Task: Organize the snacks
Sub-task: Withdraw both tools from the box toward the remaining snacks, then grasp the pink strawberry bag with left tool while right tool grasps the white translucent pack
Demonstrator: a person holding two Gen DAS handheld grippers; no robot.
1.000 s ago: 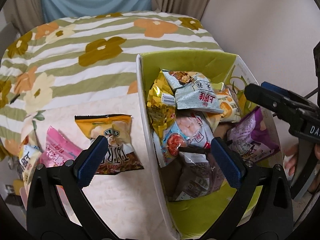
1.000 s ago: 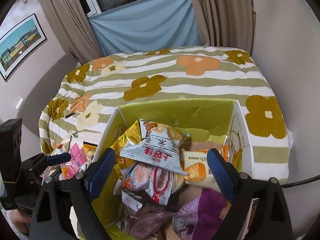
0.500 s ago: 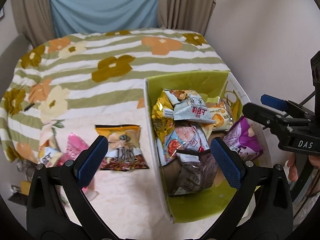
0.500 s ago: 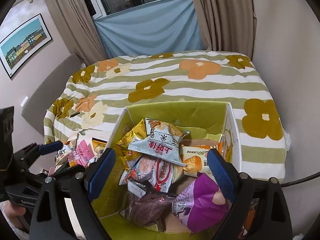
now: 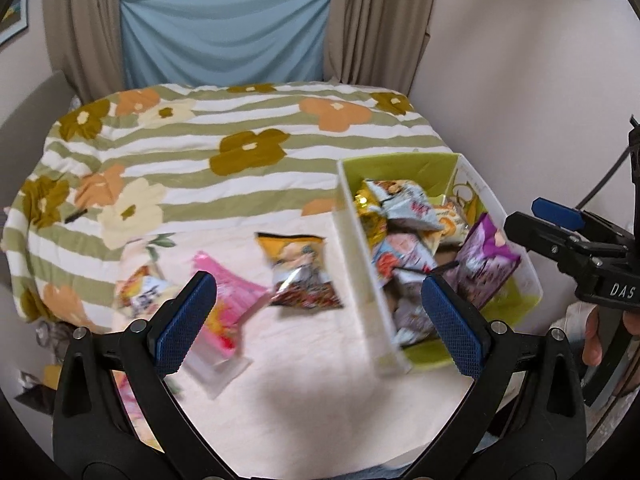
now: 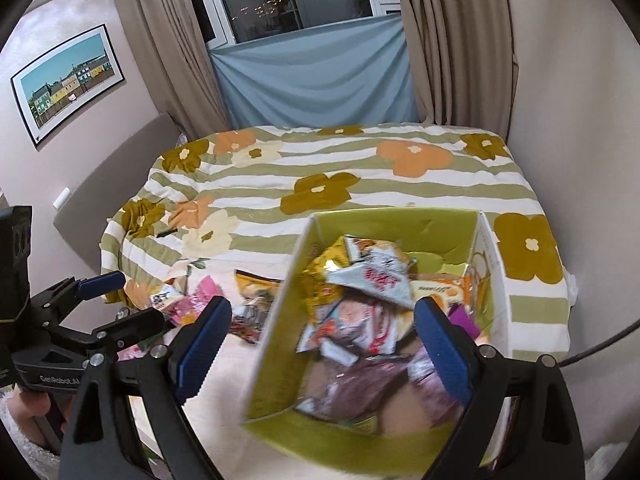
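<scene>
The green box (image 5: 404, 164) is sitting on the bed at the right side, next to the wall, and it is holding a loose heap of snack packets: a grey-blue packet (image 6: 374, 278) is lying on top, a gold packet (image 5: 370, 216) is leaning against the box's left wall, and a purple packet (image 5: 486, 258) is standing tilted against the right wall. Outside the box, just left of its white wall, a yellow-and-brown packet (image 5: 298, 270) is lying flat on the pale sheet (image 5: 312, 380), with a pink packet (image 5: 224, 312) and a small orange-white packet (image 5: 142, 296) lying further left. The left gripper (image 5: 316, 320) is hovering above the sheet with its jaws spread wide and holding nothing; the pink packet is lying beneath its left finger, the box's near corner beneath its right finger. The right gripper (image 6: 320, 344) is hanging over the box, jaws likewise spread and empty, straddling the box's left wall and the heap. The striped flowered blanket (image 6: 360, 168) is covering the bed beyond.
</scene>
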